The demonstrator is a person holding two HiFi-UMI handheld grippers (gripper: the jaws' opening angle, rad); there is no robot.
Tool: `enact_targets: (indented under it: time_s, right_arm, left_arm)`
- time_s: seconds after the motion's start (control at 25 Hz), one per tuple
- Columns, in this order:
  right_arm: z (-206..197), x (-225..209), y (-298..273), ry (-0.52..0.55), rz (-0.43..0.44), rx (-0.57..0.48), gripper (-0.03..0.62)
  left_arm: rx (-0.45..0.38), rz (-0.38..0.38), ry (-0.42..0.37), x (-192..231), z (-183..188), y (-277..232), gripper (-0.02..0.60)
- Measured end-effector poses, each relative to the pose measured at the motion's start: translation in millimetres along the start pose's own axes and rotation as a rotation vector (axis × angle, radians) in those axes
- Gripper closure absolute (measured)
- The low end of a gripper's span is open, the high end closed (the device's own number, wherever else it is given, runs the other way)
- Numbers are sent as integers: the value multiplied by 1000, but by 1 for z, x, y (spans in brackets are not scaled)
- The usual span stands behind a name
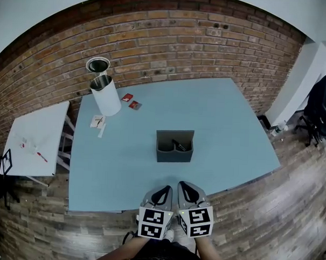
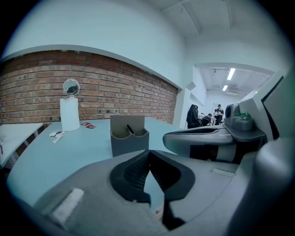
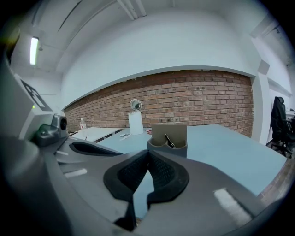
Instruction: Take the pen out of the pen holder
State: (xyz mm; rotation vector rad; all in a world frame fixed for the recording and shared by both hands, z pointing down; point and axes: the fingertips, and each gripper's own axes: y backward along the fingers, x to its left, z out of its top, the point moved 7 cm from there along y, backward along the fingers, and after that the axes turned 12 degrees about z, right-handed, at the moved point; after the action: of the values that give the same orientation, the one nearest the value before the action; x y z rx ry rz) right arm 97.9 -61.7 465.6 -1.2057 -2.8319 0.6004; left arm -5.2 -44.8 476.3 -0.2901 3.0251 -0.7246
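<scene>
Far left, beside the blue worktop (image 1: pixel 227 135): a small white side table (image 1: pixel 36 132). At the worktop's far left corner, a white cylinder (image 1: pixel 106 99) with a round mirror (image 1: pixel 98 64) at its top, two red packets (image 1: pixel 131 101) just to its right and some scraps of paper (image 1: pixel 98 122) just nearer. About mid-worktop, well apart from all that: the grey pen holder (image 1: pixel 174 146), upright, two compartments side by side under a taller back wall. In its right compartment, the dark pen (image 1: pixel 178 145), leaning (top end tilted toward the divider), touched by neither gripper. At the near edge, this side of the holder: left gripper (image 1: pixel 163 190) and right gripper (image 1: pixel 186 187) side by side, close together, marker cubes (image 1: pixel 153 223) toward the person, both aimed at the holder and short of it. Seen in the left gripper view, fingers (image 2: pixel 133 173) clenched tip to tip with nothing held. Same in the right gripper view: fingers (image 3: pixel 161 173) pressed together at the tips, empty, pen holder straight ahead beyond them. Far right, off the worktop on the wooden floor (image 1: pixel 255 233): a black office chair (image 1: pixel 320 104).
</scene>
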Motion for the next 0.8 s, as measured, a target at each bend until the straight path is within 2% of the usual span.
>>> enact_targets:
  time_s: [0.36,0.8]
  right_arm:
    - [22,-27,-40,54,-23,12,589]
    - [37,-60,-96,113,-58,68,556]
  left_arm:
    - [-19,-5,-1,22,26,-41,583]
    - [-7,-10,6,50,42,-86,583]
